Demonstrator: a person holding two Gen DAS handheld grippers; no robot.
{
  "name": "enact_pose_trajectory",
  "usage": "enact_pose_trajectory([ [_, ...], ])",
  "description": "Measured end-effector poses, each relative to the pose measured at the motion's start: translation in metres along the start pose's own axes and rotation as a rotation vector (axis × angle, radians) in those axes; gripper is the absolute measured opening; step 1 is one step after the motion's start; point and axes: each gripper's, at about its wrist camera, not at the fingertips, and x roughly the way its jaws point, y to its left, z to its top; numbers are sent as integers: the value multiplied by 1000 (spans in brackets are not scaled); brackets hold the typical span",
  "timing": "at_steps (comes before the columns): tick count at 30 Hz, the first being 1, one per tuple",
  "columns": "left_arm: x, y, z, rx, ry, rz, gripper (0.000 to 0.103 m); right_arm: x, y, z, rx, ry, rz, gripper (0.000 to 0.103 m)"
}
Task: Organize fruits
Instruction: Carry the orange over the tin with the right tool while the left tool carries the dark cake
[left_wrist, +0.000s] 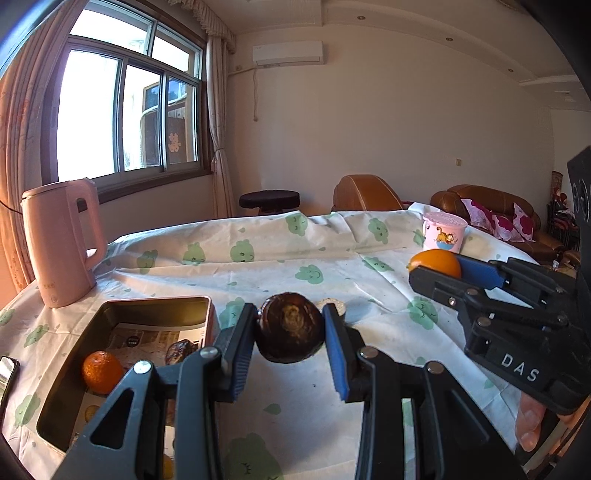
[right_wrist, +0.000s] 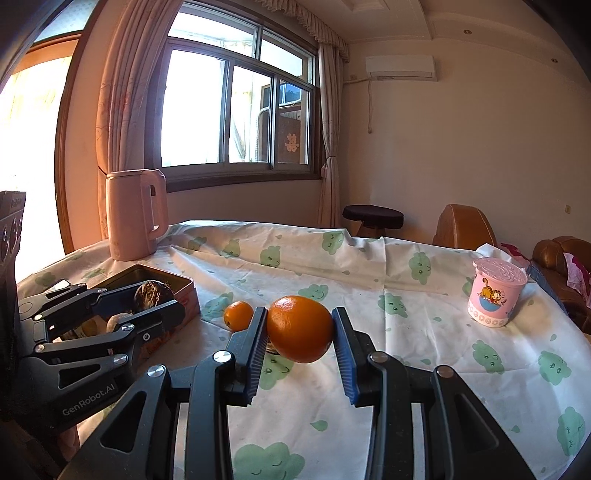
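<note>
Fingers (left_wrist: 340, 354) of the left gripper (left_wrist: 290, 332) are clamped on a dark round fruit (left_wrist: 290, 328), just right of the tin (left_wrist: 207, 314); the right gripper (right_wrist: 299, 332), lettered "DAS", holds an orange (right_wrist: 300, 328). Tin contents are partly hidden. "GenRobot.AI" is read on the left gripper.

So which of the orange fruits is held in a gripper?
The big orange, clamped in the right gripper. The small one lies on the table beside the tin.

Table (right_wrist: 424, 369) (cloud-print cloth) bears kettle (right_wrist: 135, 214), tin (right_wrist: 184, 286), cup (right_wrist: 495, 295), tangerine (right_wrist: 238, 315)
</note>
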Motion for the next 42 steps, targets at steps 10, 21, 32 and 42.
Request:
enact_pose_trajectory([
  [10,-11,47,-9,-61,13,72,38,18,51,15,-51,8,106,37],
  [21,-18,86,-16,-107,43,142,38,38,97,30,-115,19,182,37],
  [32,-17,114,-21,-139,82,196,38,61,126,41,-145,50,233,37],
  [42,-15,132,-24,-160,112,220,38,80,146,39,-151,92,265,37],
])
